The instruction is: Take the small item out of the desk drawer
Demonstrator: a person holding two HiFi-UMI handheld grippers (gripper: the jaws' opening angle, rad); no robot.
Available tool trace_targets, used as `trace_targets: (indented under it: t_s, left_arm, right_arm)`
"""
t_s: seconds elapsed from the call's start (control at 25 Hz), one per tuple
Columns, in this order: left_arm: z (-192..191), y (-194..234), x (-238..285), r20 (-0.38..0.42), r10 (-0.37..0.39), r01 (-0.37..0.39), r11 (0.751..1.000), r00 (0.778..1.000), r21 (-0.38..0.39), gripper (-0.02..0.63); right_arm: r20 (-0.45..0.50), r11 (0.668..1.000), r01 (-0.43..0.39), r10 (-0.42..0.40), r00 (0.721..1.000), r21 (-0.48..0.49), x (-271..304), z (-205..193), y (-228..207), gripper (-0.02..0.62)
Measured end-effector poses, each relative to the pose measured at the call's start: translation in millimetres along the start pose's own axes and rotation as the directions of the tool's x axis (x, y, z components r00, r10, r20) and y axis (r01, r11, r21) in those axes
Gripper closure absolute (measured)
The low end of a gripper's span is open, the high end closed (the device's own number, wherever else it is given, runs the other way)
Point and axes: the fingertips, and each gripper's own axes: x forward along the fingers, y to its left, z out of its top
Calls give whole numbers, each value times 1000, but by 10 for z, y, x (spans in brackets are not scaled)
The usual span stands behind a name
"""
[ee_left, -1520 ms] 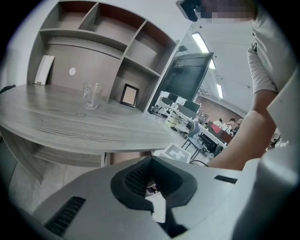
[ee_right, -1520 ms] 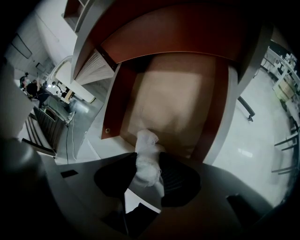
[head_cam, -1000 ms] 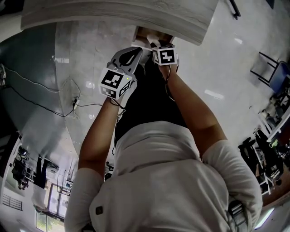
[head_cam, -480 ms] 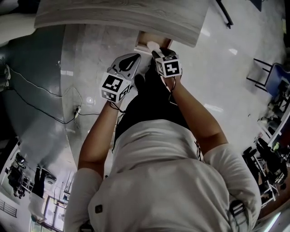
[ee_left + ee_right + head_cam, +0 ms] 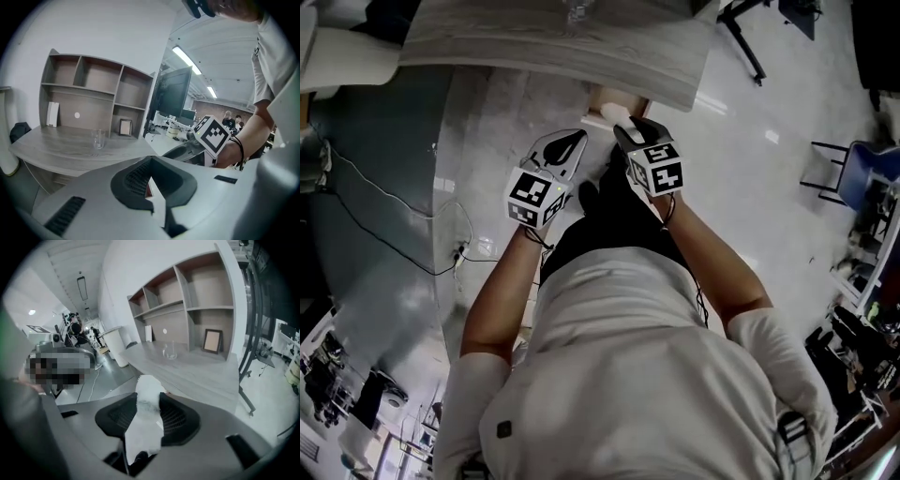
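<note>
In the right gripper view, a small white crumpled item (image 5: 146, 401) is pinched between the dark ribbed pads of my right gripper (image 5: 147, 399). The head view shows the same white item (image 5: 620, 115) at the tip of the right gripper (image 5: 628, 127), just in front of the open wooden drawer (image 5: 614, 97) under the desk's edge. My left gripper (image 5: 567, 141) hangs beside it on the left, its jaws meeting at the tips with nothing in them. In the left gripper view its pads (image 5: 136, 176) close into a point.
The grey wood desk (image 5: 553, 47) carries an empty glass (image 5: 98, 138) and a shelf unit (image 5: 93, 89) with a small picture frame (image 5: 212, 341). A cable (image 5: 412, 234) trails over the glossy floor at left. Chairs and office clutter stand at right.
Both grippers have risen from the drawer's level towards the desk top. The right one has carried the white item up with it. The left has stayed shut and empty.
</note>
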Motion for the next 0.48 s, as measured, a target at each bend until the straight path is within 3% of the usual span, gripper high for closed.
trace_targets:
  t_s: [0.48]
  left_arm:
    - [721,-386,-899,118,56,-64,996,991,63,591]
  right_arm:
    - [202,986,-38,70,977,-161,-1139,835,766,437]
